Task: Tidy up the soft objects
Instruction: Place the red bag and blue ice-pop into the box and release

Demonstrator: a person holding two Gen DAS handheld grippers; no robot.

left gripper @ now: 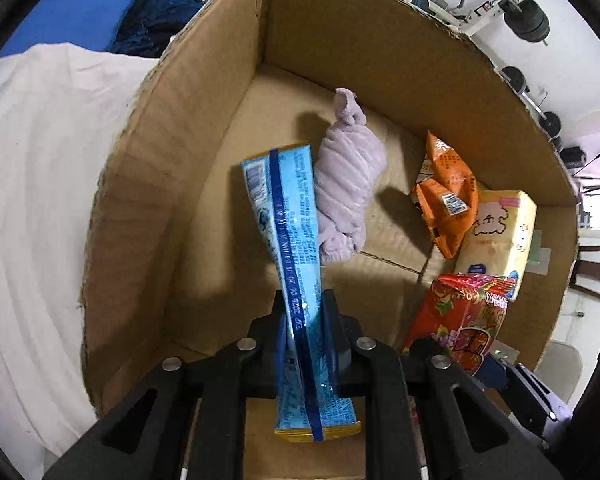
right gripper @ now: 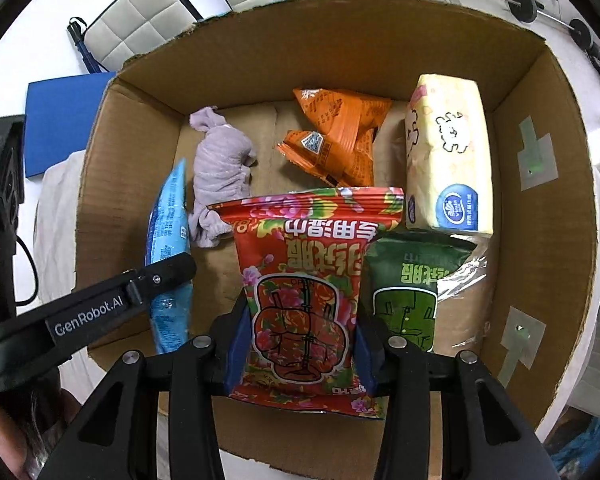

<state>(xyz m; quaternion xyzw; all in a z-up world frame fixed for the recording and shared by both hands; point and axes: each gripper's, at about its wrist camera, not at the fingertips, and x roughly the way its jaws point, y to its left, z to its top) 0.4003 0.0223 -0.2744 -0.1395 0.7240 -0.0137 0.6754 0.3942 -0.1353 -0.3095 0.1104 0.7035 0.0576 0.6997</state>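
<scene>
Tongs both clamped over cardboard box (right gripper: pixel 540 160): left tongs (left gripper: pixel 306 320) grip blue packet (left gripper: pixel 288 220), right tongs (right gripper: pixel 300 332) grip red floral pouch (right gripper: pixel 312 280) at lower centre.

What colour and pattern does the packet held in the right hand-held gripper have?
Red packet with pink and green flowers, clearest in the right wrist view.

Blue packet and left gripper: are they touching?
Touching. In the left wrist view the left gripper has both fingers pressed against the blue packet, pinching it narrow at the waist above the cardboard box.
</scene>
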